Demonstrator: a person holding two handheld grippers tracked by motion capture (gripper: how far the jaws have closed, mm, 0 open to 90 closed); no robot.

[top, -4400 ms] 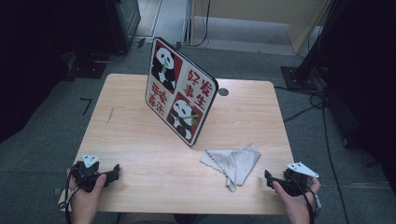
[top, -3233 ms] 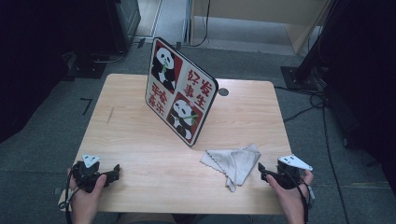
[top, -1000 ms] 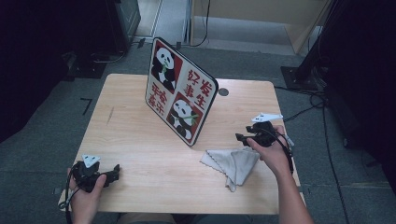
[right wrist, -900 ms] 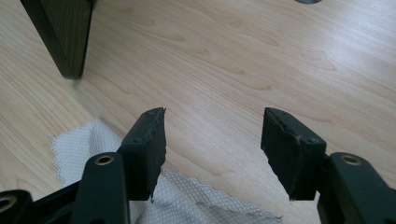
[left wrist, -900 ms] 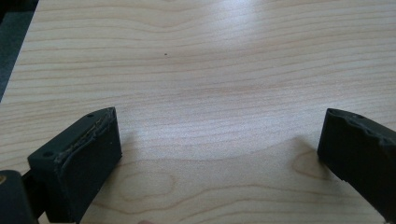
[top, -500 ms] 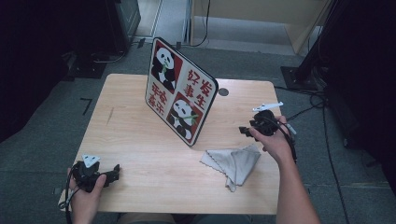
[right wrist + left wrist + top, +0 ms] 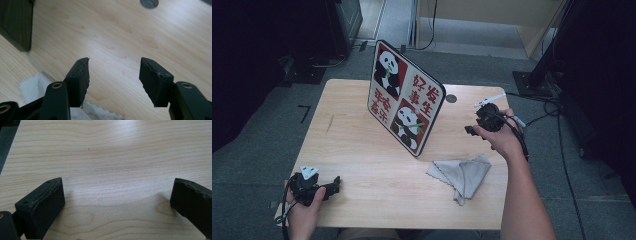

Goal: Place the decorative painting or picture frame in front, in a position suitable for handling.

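Observation:
A panda picture board point(image 7: 406, 99) with red panels and Chinese characters stands tilted upright near the middle of the wooden table point(image 7: 362, 165). A grey cloth point(image 7: 462, 175) lies crumpled to its front right; its white-looking edge point(image 7: 32, 85) shows under my right gripper's jaws. My right gripper point(image 7: 471, 131) point(image 7: 113, 77) hovers open and empty above the table, right of the board and behind the cloth. The board's dark edge point(image 7: 16, 25) sits at the upper left of the right gripper view. My left gripper point(image 7: 334, 185) point(image 7: 117, 200) rests open near the front left corner, over bare wood.
A round grey cable hole point(image 7: 451, 98) point(image 7: 149, 3) sits in the table behind the right gripper. Dark equipment and a black stand base point(image 7: 532, 80) surround the table on the grey floor, with cables point(image 7: 557, 107) trailing at the right.
My right gripper has risen from the front right corner and travelled away from the person, past the cloth, to the right of the board. The left gripper has stayed put.

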